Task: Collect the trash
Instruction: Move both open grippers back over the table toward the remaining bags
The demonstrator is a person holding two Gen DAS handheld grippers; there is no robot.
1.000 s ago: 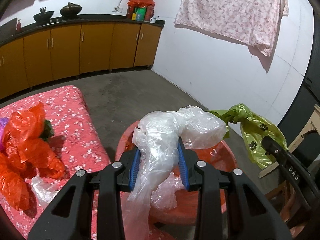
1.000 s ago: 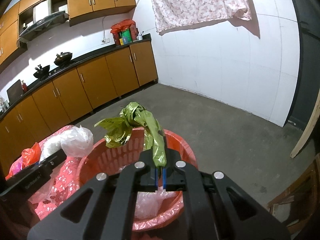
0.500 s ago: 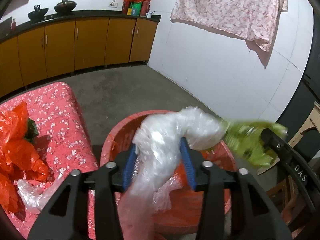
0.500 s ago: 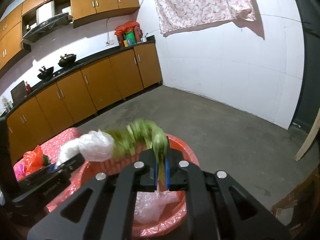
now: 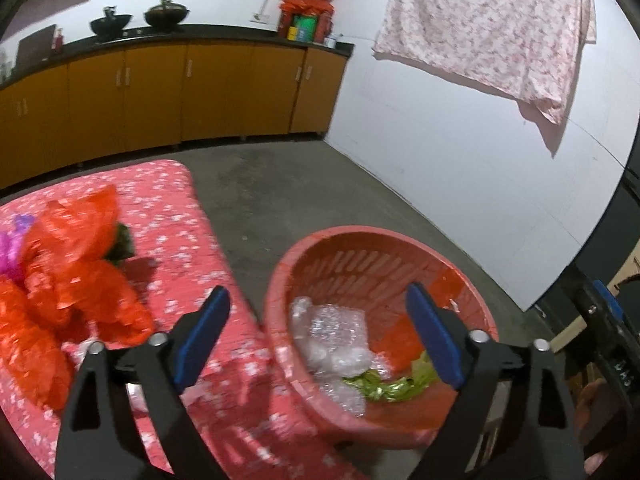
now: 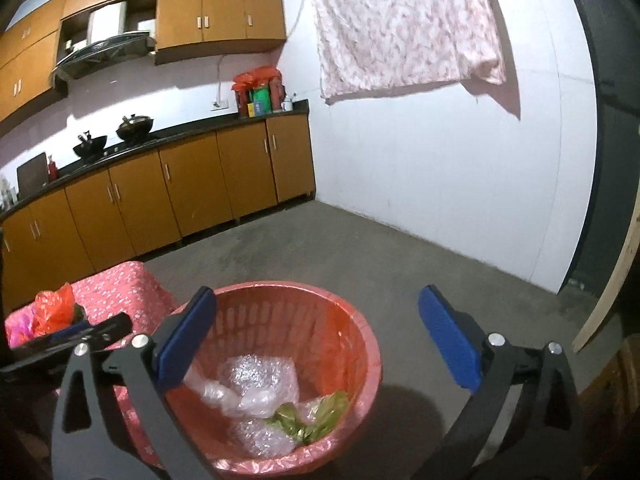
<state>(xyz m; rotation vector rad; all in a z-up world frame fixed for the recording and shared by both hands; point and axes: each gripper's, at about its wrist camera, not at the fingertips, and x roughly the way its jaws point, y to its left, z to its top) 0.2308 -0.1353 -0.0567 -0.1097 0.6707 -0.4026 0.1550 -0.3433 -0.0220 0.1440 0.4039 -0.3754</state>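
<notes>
A red plastic basket (image 5: 340, 244) (image 6: 360, 320) stands on the floor beside the table. Inside it lie clear plastic and bubble wrap (image 5: 336, 336) (image 6: 256, 384) and a green bag (image 5: 384, 384) (image 6: 316, 416). My left gripper (image 5: 316, 332) is open and empty above the basket's near rim. My right gripper (image 6: 316, 344) is open and empty above the basket. Crumpled orange-red bags (image 5: 68, 280) (image 6: 54, 308) lie on the table with the pink floral cloth (image 5: 172, 208) (image 6: 120, 284), left of both grippers.
A purple scrap (image 5: 8, 248) and a dark green piece (image 5: 122, 240) lie by the orange bags. Brown kitchen cabinets (image 5: 160, 96) line the far wall. A floral cloth (image 6: 400, 24) hangs on the white wall. A wooden chair (image 6: 612, 280) is at the right.
Both grippers have opened. The clear plastic bag has dropped from the left gripper and the green bag from the right gripper into the basket.
</notes>
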